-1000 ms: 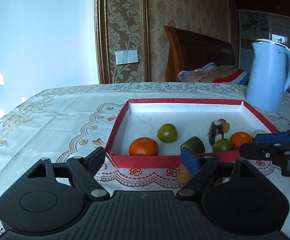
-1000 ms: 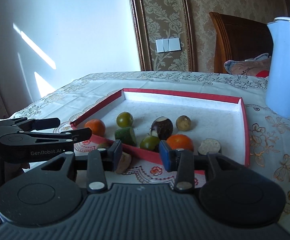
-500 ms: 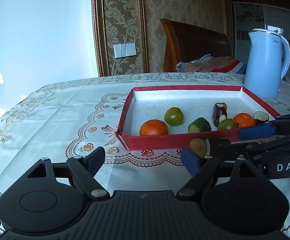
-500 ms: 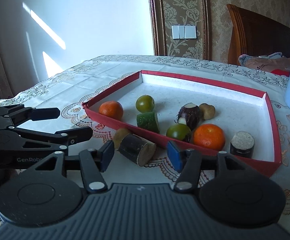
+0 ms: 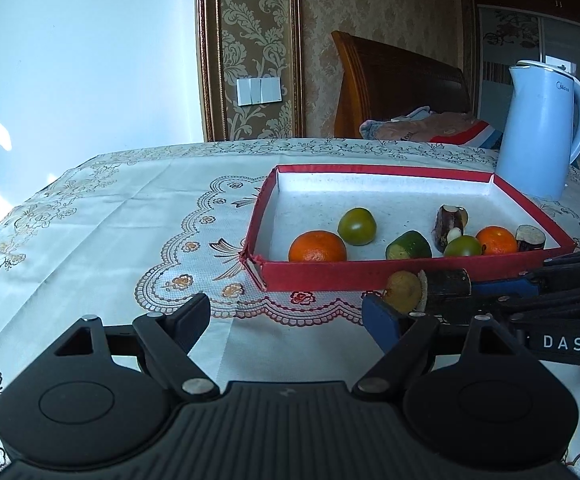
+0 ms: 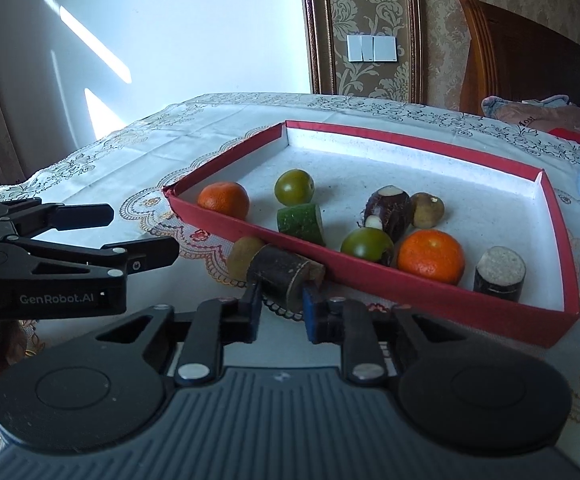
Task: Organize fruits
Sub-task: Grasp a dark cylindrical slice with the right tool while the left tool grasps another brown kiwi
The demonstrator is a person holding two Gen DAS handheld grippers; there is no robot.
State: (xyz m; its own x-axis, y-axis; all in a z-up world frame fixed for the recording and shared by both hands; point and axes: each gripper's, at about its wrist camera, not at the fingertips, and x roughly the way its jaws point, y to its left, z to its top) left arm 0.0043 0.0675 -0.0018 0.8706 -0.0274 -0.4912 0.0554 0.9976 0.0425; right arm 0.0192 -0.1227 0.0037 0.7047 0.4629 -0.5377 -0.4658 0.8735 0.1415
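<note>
A red tray [image 6: 429, 288] [image 5: 329, 274] on the table holds several fruits: two oranges [image 6: 429, 256] [image 5: 317, 246], green fruits [image 6: 293, 187], a cucumber piece [image 6: 301, 223] and dark sugarcane pieces [image 6: 499, 273]. My right gripper [image 6: 280, 304] is shut on a dark sugarcane piece [image 6: 280, 274] [image 5: 445, 284] lying just outside the tray's near wall. A yellow-brown fruit [image 6: 244, 254] [image 5: 403, 291] lies against that piece. My left gripper [image 5: 286, 316] is open and empty, left of the right gripper and short of the tray.
A light blue kettle [image 5: 541, 140] stands behind the tray at the right. The lace tablecloth [image 5: 130, 216] covers the table. A wooden headboard [image 5: 397, 84] and bedding lie beyond the table's far edge.
My right gripper moved up to the sugarcane piece outside the tray and closed on it. My left gripper drew back and left, staying open.
</note>
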